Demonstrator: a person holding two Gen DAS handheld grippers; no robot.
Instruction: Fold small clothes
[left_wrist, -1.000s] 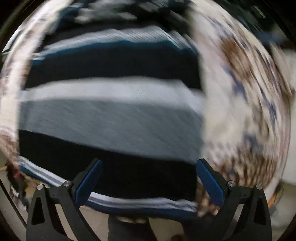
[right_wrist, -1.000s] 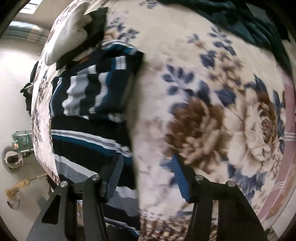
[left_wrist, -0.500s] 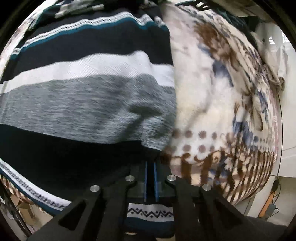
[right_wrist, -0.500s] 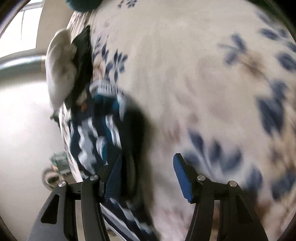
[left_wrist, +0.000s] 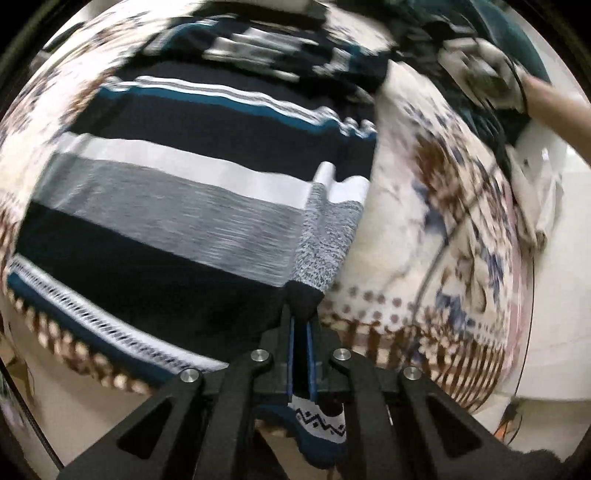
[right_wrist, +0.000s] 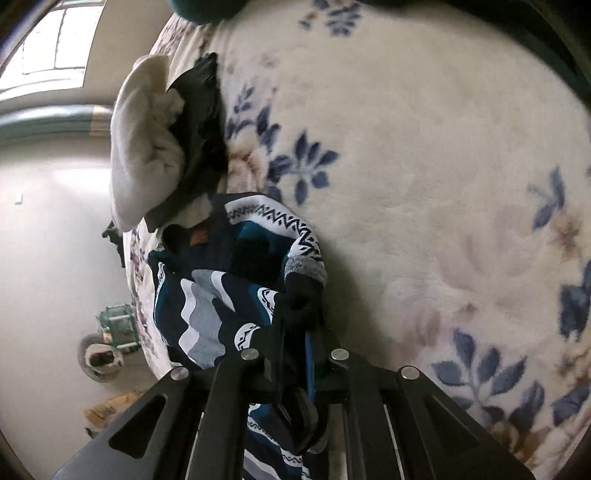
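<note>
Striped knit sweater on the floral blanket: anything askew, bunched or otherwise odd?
Nothing damaged. The navy, grey and white striped knit sweater is bunched where the right gripper pinches it; the left gripper clamps its edge on the cream floral blanket.

right gripper (right_wrist: 295, 332) now clamped on sweater (right_wrist: 207, 302) edge, left gripper (left_wrist: 300, 325) lifting pinched hem, fabric bunched

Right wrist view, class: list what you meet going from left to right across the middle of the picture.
Pale floor → white cloth bundle → black garment → blue flower print on the floral blanket.
</note>
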